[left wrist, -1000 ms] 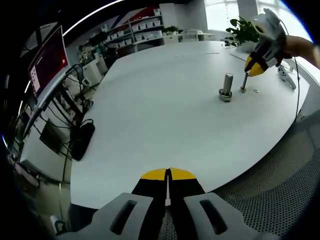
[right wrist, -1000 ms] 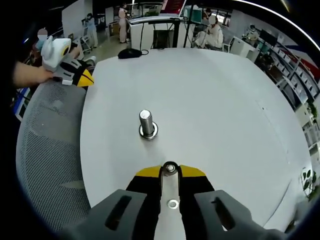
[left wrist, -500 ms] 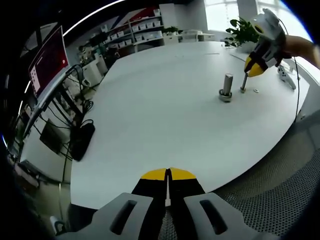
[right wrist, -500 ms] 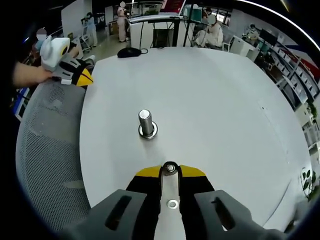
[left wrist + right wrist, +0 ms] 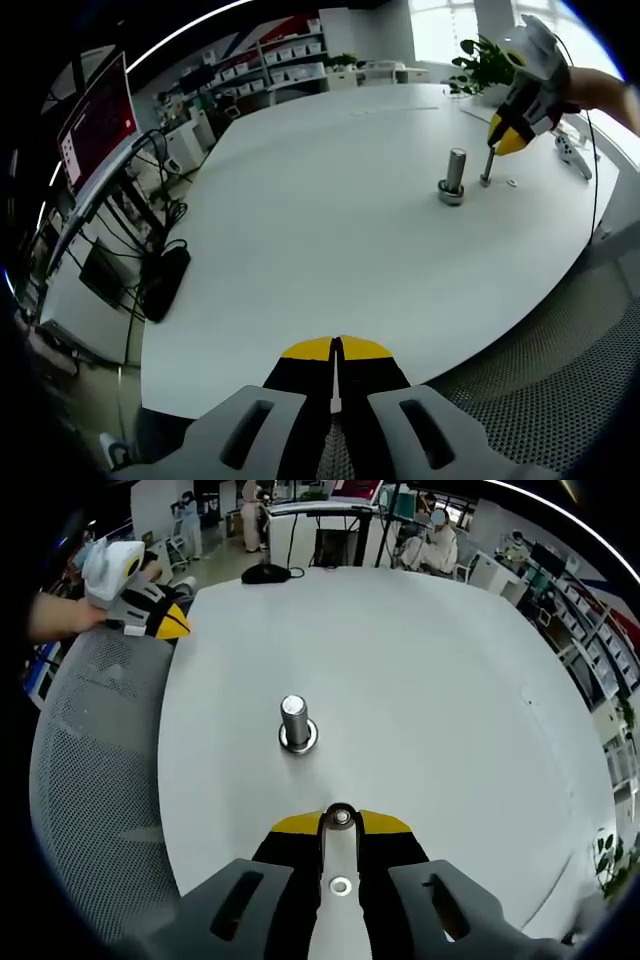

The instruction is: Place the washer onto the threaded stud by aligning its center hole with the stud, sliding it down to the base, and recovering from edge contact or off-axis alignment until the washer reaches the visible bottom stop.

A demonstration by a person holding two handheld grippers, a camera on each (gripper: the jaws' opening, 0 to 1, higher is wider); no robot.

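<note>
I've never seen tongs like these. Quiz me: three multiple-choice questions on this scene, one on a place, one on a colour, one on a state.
1. Where does the stud stand?
A. On the mesh chair
B. On the white table
C. On the floor

2. What colour are the tips of the tongs?
A. Yellow
B. Red
C. Green

3. How are the left tongs?
A. Wide open
B. Clamped on the stud
C. Shut, holding nothing

Answers:
1. B, the stud stands upright on the white table, ahead of the right tongs.
2. A, both pairs have yellow tips.
3. C, the left tongs have their jaws pressed together, far from the stud.
</note>
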